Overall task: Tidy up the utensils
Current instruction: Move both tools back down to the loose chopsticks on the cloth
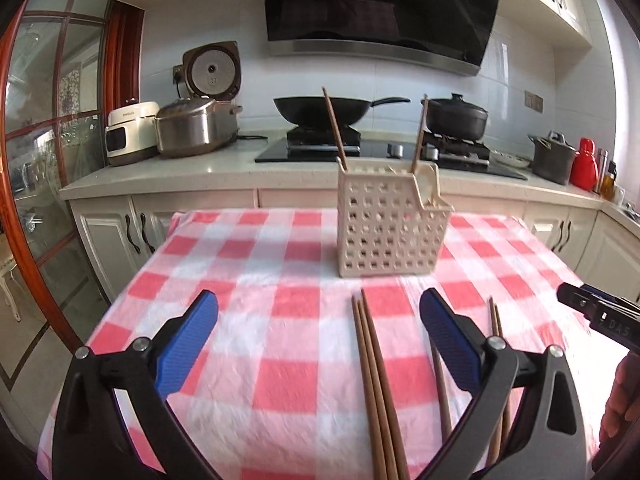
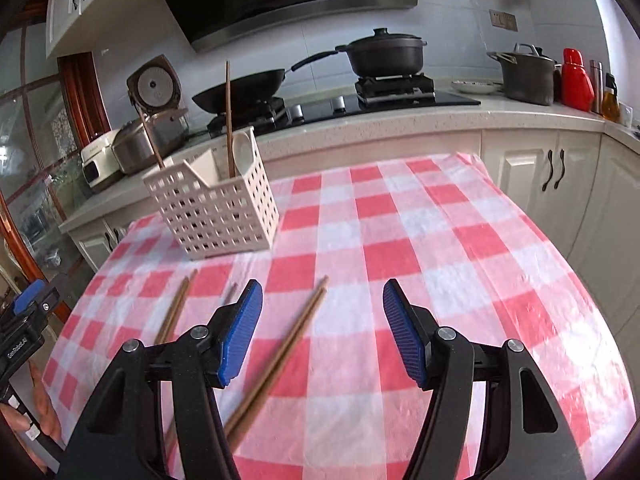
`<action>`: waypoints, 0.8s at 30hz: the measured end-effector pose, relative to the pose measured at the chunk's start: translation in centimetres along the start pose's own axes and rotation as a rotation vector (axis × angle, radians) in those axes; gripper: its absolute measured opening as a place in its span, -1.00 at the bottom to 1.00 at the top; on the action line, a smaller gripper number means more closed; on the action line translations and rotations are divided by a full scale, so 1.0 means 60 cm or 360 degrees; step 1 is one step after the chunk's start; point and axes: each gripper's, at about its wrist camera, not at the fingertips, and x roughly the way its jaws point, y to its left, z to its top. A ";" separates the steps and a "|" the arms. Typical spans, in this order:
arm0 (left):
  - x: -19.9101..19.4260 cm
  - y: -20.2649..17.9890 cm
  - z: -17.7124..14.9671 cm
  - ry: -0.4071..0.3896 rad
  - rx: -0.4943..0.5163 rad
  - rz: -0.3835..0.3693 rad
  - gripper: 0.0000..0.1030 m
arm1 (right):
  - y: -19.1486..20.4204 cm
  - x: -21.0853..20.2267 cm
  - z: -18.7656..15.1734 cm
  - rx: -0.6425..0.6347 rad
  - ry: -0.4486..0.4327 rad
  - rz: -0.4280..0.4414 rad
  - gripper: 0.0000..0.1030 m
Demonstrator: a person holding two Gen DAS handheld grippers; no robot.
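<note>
Your left claw [image 1: 319, 330] is spread wide with nothing gripped; three brown chopsticks [image 1: 374, 380] lie flat on the checked cloth [image 1: 280, 392] in the gap between its blue pads [image 1: 188, 344], nearer the right pad and touched by neither. Another pair of chopsticks [image 1: 496, 320] lies just beyond that right pad, partly hidden by the claw's arm. Your right claw [image 2: 323, 330] stands partly open and holds nothing as well; a pair of chopsticks [image 2: 288, 356] lies slanted on the cloth below its left pad (you can see their far tips in the gap). The white perforated utensil basket [image 1: 380, 232] stands upright on the tabletop [image 2: 460, 280], well beyond both claws, with two chopsticks standing in it [image 1: 335, 130], one leaning left and one right, and a pale spoon [image 2: 244, 156] behind them. In the right wrist view your left claw shows at the left edge, over the tabletop's corner.
</note>
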 end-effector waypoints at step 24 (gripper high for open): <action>0.016 0.018 -0.026 0.0036 -0.0018 0.0043 0.90 | 0.048 0.098 -0.051 -0.0019 0.0330 -0.0011 -0.34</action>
